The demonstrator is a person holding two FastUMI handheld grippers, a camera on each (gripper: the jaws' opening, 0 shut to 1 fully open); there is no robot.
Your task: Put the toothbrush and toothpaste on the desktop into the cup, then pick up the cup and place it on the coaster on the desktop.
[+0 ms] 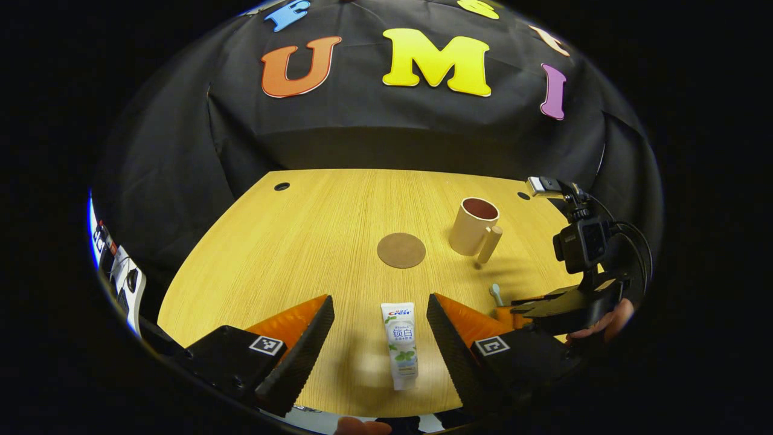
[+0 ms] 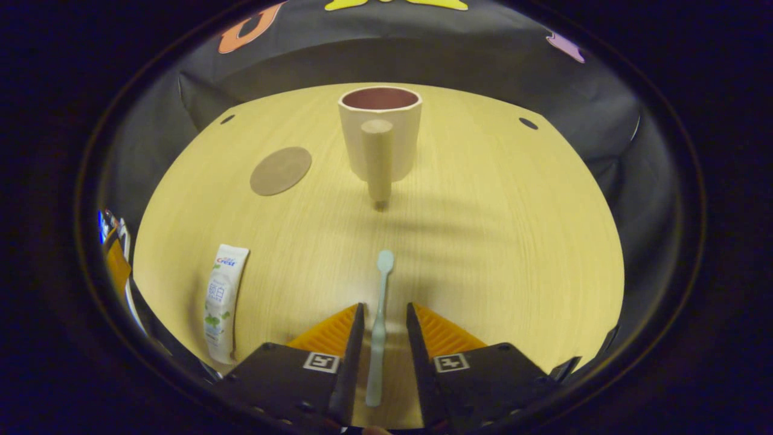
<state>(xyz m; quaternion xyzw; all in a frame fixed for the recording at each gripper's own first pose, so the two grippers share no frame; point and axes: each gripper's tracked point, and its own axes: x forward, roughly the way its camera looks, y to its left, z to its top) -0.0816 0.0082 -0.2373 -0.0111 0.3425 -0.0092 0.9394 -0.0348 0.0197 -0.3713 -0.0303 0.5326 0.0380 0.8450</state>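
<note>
A white toothpaste tube lies flat on the wooden desktop, between the wide-apart fingers of my open left gripper, touching neither. In the right gripper view a pale green toothbrush lies lengthwise between the fingers of my right gripper. They stand close on both sides with small gaps showing. The beige cup stands upright ahead, handle toward this gripper. The round brown coaster lies bare to the cup's left. The left gripper view also has the cup, the coaster and the toothbrush head.
The right gripper, its camera mount and a person's hand sit at the right of the left gripper view. The toothpaste lies near the table's front left edge in the right gripper view. Small dark holes mark the far corners.
</note>
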